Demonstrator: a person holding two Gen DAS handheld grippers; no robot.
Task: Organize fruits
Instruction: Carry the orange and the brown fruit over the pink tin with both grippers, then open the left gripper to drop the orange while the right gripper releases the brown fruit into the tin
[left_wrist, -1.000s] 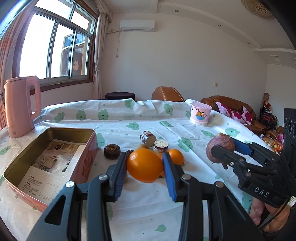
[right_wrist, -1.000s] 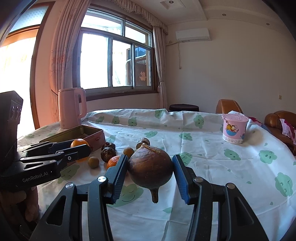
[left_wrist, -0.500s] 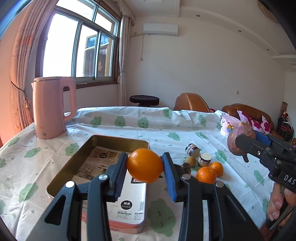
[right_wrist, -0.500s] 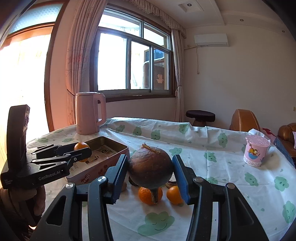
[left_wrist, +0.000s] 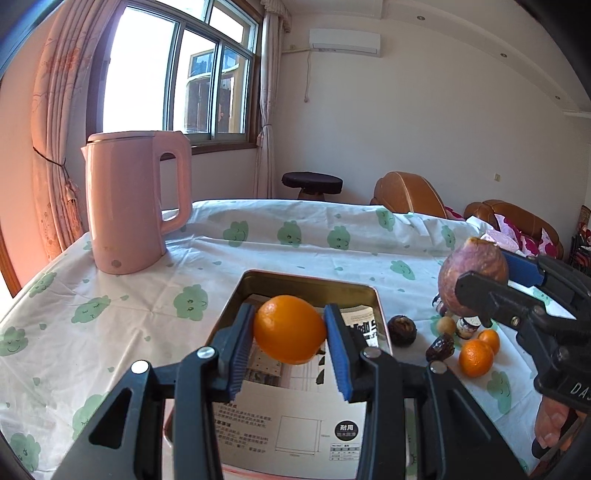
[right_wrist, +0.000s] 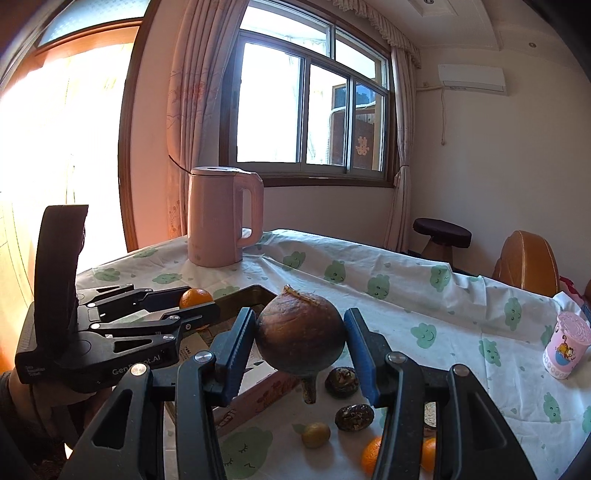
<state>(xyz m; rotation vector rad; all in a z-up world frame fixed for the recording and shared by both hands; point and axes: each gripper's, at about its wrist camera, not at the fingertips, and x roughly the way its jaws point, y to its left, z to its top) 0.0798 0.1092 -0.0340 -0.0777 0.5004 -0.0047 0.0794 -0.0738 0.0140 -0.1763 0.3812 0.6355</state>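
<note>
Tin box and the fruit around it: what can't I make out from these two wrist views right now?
- Tin box floor, left wrist: partly hidden by the orange and the left gripper.
- Two small jars, left wrist: labels too small; one hidden behind the brown fruit in the right gripper.
- Two oranges on the cloth, right wrist: cut by the gripper's finger.

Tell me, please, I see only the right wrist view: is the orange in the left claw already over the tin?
Observer: Yes. In the left wrist view the orange, gripped by the left claw, shows over the open tin.
Operator: Is fruit inside it?
Observer: None that shows; only printed paper lies on its bottom.
Operator: My right claw grips the brown fruit. What stands behind its fingers?
Observer: A small jar, on the cloth beside two loose oranges.
</note>
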